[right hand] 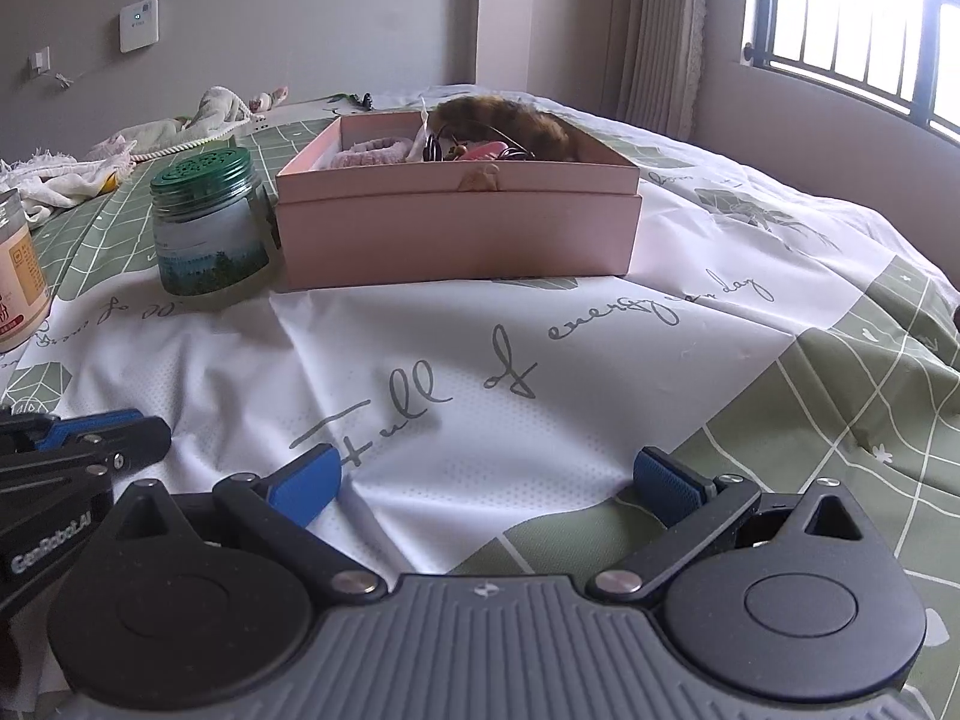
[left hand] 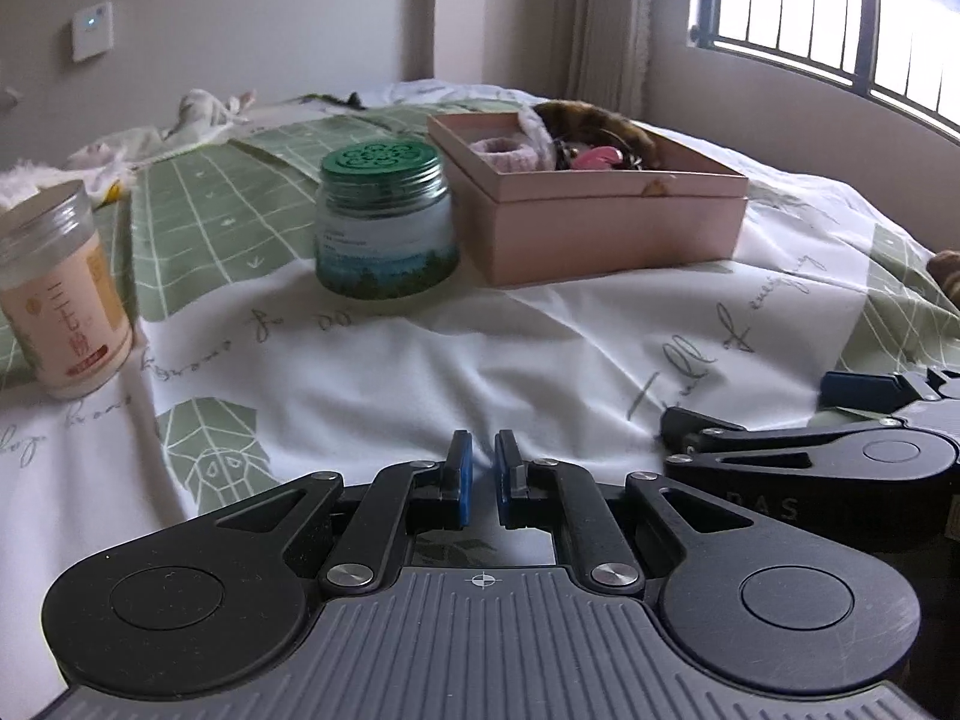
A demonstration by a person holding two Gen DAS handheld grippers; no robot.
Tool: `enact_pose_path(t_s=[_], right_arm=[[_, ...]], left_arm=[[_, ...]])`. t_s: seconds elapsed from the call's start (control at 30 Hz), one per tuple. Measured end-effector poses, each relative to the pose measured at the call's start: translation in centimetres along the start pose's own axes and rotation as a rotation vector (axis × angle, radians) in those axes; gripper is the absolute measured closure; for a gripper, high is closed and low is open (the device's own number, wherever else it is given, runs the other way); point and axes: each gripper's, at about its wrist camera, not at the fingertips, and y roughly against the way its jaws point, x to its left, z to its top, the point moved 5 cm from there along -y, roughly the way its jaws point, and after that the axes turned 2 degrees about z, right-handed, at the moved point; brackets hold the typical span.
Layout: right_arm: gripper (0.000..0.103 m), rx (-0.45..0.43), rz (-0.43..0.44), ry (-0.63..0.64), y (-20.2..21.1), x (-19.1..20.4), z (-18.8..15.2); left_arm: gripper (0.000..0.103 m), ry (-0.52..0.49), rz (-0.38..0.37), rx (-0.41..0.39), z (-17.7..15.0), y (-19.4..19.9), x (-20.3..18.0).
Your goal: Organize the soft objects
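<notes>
A pink cardboard box (left hand: 606, 222) (right hand: 456, 228) sits on the bed. It holds a pink fluffy band (left hand: 510, 151) (right hand: 375, 151), a brown furry item (left hand: 594, 120) (right hand: 504, 117) and small hair accessories (right hand: 474, 150). My left gripper (left hand: 483, 468) is low over the sheet, nearly shut with a narrow gap and nothing between its pads. My right gripper (right hand: 486, 480) is open and empty, well short of the box. Each gripper shows at the edge of the other's view, the right one (left hand: 840, 456) and the left one (right hand: 72, 450).
A green-lidded glass jar (left hand: 384, 222) (right hand: 207, 228) stands left of the box. A jar with an orange label (left hand: 57, 288) (right hand: 15, 276) stands further left. Crumpled white and pink cloths (right hand: 150, 138) (left hand: 204, 111) lie at the far side of the bed. A window is on the right.
</notes>
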Motion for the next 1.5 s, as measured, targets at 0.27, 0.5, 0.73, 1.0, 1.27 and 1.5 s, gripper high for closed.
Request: enact_pose_path(t_s=[0.27,0.5,0.73,1.0,1.27,1.5], right_arm=[[0.000,0.000,0.000,0.001,0.0,0.0,0.0],[0.000,-0.001,0.001,-0.001,0.0,0.0,0.0],[0.000,-0.001,0.001,-0.001,0.0,0.1,0.0],[0.000,-0.001,0.001,-0.001,0.0,0.1,0.0],[0.000,-0.001,0.001,-0.001,0.0,0.0,0.0],[0.000,-0.001,0.001,-0.001,0.0,0.0,0.0]], left_arm=[[0.094,-0.054,0.034,-0.011,0.0,-0.5,-0.8],[0.094,0.005,-0.010,0.000,0.1,-0.6,0.1],[0.094,0.002,-0.008,-0.002,0.0,-0.5,0.0],[0.094,0.004,-0.009,-0.002,0.0,-0.5,0.0],[0.094,0.005,-0.010,-0.002,0.0,-0.5,0.0],[0.094,0.005,-0.010,-0.002,0.0,-0.5,0.1]])
